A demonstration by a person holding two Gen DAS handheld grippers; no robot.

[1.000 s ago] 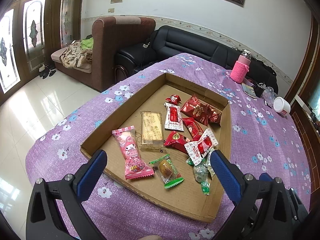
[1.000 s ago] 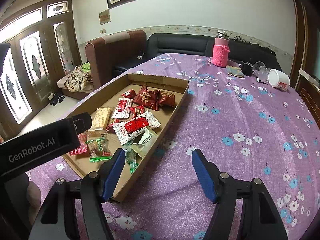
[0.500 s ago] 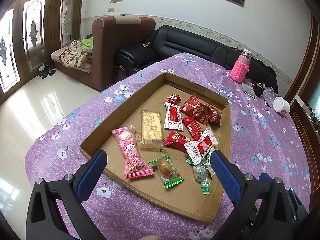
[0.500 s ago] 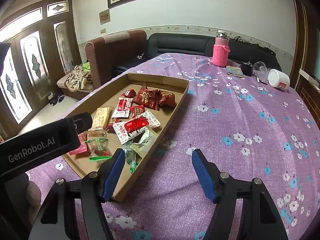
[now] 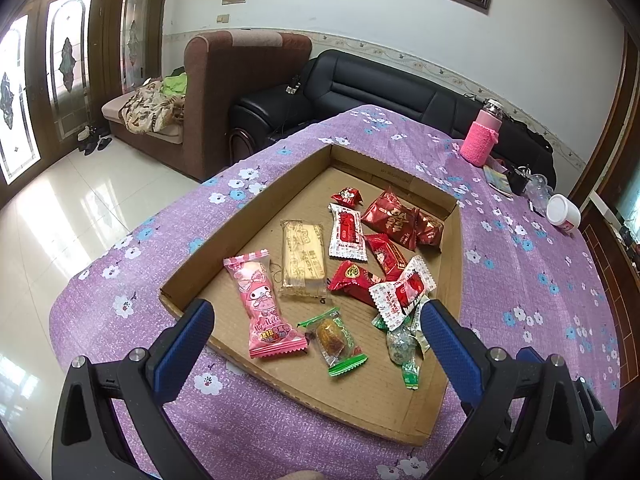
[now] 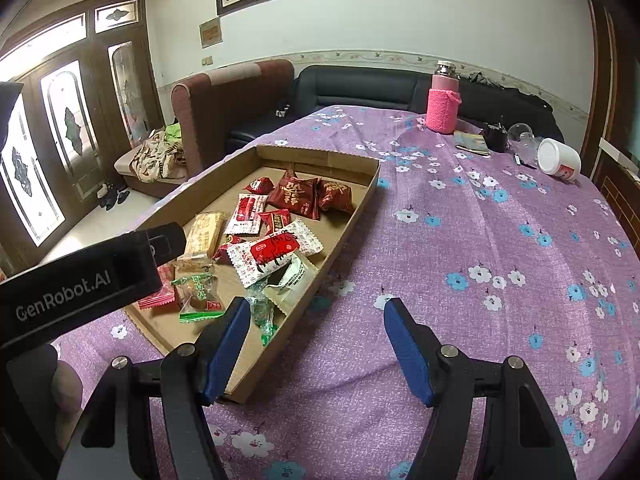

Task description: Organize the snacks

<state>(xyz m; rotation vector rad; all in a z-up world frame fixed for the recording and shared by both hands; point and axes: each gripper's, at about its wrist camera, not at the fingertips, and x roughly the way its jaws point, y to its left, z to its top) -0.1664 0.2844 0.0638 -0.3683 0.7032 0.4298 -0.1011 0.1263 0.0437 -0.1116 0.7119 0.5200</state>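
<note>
Both my grippers, left (image 5: 316, 336) and right (image 6: 316, 344), spread wide, holding nothing; wrapped snacks (image 5: 352, 256) lie in cardboard tray (image 5: 248, 220).

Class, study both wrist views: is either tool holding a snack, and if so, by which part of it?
Nothing is held. The left tool and the right tool are both open and empty; every snack lies loose in the cardboard tray.

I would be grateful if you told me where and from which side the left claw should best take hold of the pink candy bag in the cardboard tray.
Grip the pink candy bag across its puffed middle, coming straight down from above. It lies flat on the floor of the cardboard tray, so its long edges are open, while its crimped ends are thin and likely to slip. The open left claw is already near it.
</note>
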